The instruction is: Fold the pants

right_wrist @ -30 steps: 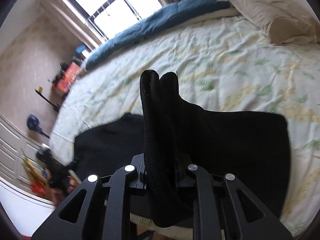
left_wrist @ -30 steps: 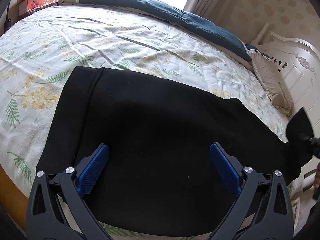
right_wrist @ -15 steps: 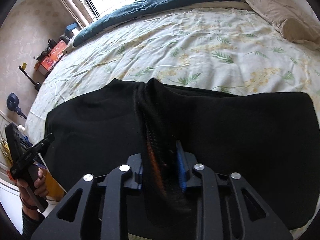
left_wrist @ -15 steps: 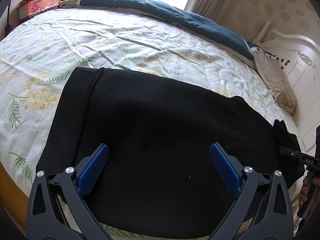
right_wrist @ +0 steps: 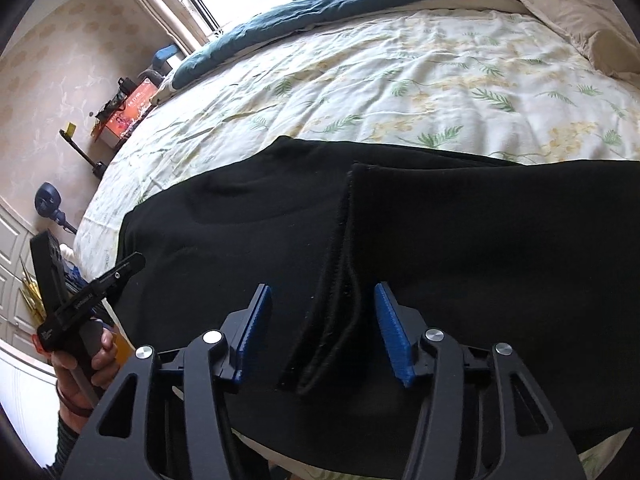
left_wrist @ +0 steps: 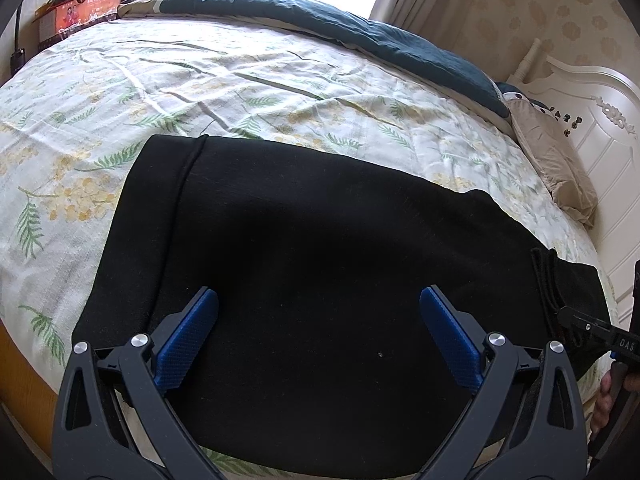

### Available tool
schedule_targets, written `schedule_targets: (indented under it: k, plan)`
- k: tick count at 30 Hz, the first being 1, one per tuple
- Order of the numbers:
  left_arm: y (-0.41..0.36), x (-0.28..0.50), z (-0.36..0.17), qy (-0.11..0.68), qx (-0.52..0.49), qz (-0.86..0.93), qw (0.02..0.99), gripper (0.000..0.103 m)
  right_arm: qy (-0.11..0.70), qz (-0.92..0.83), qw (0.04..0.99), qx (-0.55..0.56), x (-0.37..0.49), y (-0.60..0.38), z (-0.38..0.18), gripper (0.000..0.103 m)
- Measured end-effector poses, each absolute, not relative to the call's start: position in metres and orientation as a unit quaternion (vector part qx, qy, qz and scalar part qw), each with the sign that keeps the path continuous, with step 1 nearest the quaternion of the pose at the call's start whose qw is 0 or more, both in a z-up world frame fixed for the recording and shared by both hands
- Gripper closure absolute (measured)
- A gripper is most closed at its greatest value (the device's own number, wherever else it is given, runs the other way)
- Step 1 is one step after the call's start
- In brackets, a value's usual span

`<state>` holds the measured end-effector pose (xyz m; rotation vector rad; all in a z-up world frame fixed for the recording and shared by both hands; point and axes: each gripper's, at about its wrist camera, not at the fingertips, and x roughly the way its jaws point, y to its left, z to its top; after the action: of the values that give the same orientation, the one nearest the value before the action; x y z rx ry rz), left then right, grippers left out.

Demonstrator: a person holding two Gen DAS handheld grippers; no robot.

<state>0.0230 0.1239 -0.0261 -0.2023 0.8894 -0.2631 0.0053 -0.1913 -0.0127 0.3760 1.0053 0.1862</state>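
Note:
Black pants lie flat across the near side of the bed. My left gripper hovers over their near edge, wide open, with nothing between its blue pads. In the right wrist view the pants have one end folded over onto themselves. The thick layered edge of that fold lies between the jaws of my right gripper. Those jaws are opening, and neither pad touches the cloth. A hand holds the left tool at the left.
The bed has a floral sheet, with a teal duvet along the far side and a beige pillow by the white headboard. A red box stands beyond the bed. The mattress edge runs just under both grippers.
The right gripper came down with the raised end of the pants, laid it on the rest of the cloth, and its jaws spread off it. The left gripper stayed still.

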Motion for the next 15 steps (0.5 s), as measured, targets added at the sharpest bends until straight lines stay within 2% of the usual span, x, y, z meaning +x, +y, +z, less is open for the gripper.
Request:
schedule_targets:
  k: [2,10,15]
  plan:
    - [0.124,0.023,-0.027,0.428,-0.095,-0.127,0.890,0.003,0.477,0.090,0.856,0.179,0.004,-0.188,-0.012,0.042]
    - [0.125,0.025,-0.028,0.429,-0.093,-0.123,0.890,0.003,0.470,0.078,0.868,0.137,-0.002,-0.166,-0.009,0.035]
    - [0.123,0.025,-0.028,0.430,-0.090,-0.122,0.890,0.003,0.467,0.071,0.875,0.108,-0.006,-0.155,-0.007,0.035]
